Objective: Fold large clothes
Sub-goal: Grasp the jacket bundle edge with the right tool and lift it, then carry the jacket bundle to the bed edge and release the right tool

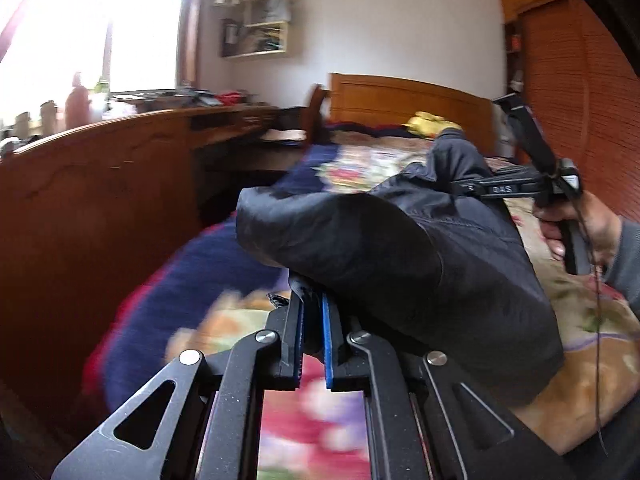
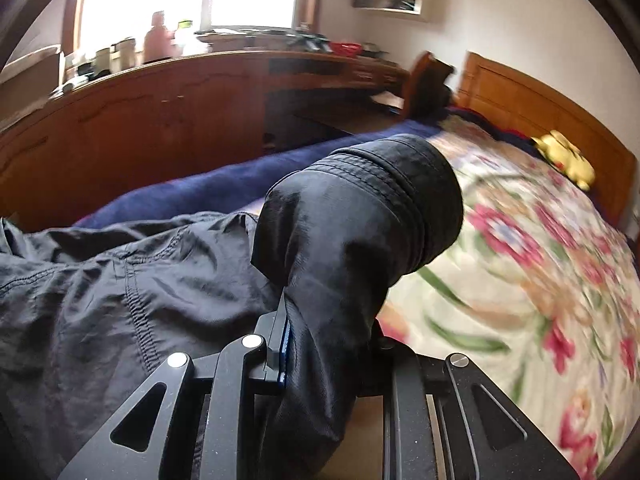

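Both grippers are gripping the dark jacket (image 1: pixel 400 256): left gripper (image 1: pixel 313 300) clamping its edge at lower center, right gripper (image 2: pixel 320 320) clenching the cuff, floral bedspread (image 2: pixel 520 240) lying open at the frame's right.

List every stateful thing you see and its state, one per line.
left gripper: shut on the dark jacket's edge.
right gripper: shut on the jacket's cuffed sleeve.
dark jacket: bunched, lifted between both grippers over the bed.
floral bedspread: spread over the bed.
yellow plush toy: lying by the headboard.
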The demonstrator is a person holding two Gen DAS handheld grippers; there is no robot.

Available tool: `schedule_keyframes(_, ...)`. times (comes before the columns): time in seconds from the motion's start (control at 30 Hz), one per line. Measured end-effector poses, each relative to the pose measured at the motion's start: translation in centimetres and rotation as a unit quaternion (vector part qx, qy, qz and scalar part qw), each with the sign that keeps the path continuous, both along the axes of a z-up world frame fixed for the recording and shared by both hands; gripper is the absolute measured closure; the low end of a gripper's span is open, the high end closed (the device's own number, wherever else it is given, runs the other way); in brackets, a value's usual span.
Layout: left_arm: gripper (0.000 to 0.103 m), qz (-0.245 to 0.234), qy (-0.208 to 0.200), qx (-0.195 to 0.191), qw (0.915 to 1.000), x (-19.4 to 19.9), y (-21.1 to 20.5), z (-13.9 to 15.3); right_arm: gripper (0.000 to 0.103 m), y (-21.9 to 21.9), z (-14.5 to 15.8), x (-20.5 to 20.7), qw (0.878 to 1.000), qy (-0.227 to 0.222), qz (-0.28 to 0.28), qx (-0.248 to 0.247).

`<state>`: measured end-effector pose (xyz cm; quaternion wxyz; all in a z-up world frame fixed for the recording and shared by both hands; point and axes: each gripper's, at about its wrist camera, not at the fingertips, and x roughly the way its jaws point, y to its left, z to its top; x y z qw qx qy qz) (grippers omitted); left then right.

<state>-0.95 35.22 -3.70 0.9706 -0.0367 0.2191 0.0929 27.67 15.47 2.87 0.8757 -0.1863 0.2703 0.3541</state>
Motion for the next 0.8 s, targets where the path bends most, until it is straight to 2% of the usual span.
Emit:
schedule_keyframes(0.13, 0.095, 0.055, 0.001, 0.0, 0.9985, -1.8, 5.7, -0.3, 0.082, 6.0, 0.4, -0.4, 1.0, -0.004, 0.03, 0.005)
schedule_keyframes(0.23, 0.095, 0.089, 0.005, 0.003, 0.996, -2.7, 8.5, -0.8, 0.082, 9.4, 0.0, -0.5, 0.999, -0.006, 0.048, 0.008)
schedule_keyframes(0.3, 0.095, 0.101, 0.015, -0.004, 0.9947, -2.9, 10.0, -1.7, 0.082, 10.4, -1.0, -0.3, 0.999, -0.006, 0.048, 0.004)
schedule_keyframes(0.43, 0.094, 0.102, 0.026, -0.008, 0.9944, -2.7, 10.1, -2.8, 0.076, 10.7, -3.2, 0.4, 1.0, 0.005, 0.012, -0.021)
schedule_keyframes(0.47, 0.093, 0.106, 0.026, -0.012, 0.994, -2.8, 10.1, -3.0, 0.075, 10.1, -3.8, 0.7, 1.0, 0.014, 0.006, -0.022)
schedule_keyframes(0.5, 0.092, 0.113, 0.029, -0.02, 0.993, -2.8, 10.1, -3.1, 0.069, 9.6, -4.1, 0.8, 1.0, 0.019, 0.0, -0.024)
schedule_keyframes(0.6, 0.083, 0.137, 0.032, -0.035, 0.9895, -3.4, 10.1, -3.0, 0.059, 6.8, -4.9, 0.0, 0.999, 0.031, 0.002, -0.018)
schedule_keyframes(0.67, 0.065, 0.133, 0.023, -0.043, 0.9899, -4.1, 9.5, -2.7, 0.053, 4.2, -5.2, -0.9, 0.999, 0.031, 0.001, -0.009)
schedule_keyframes(0.8, 0.057, 0.121, 0.01, -0.031, 0.9921, -5.8, 7.0, -1.4, 0.039, -2.5, -4.8, -3.7, 0.999, 0.032, 0.007, 0.023)
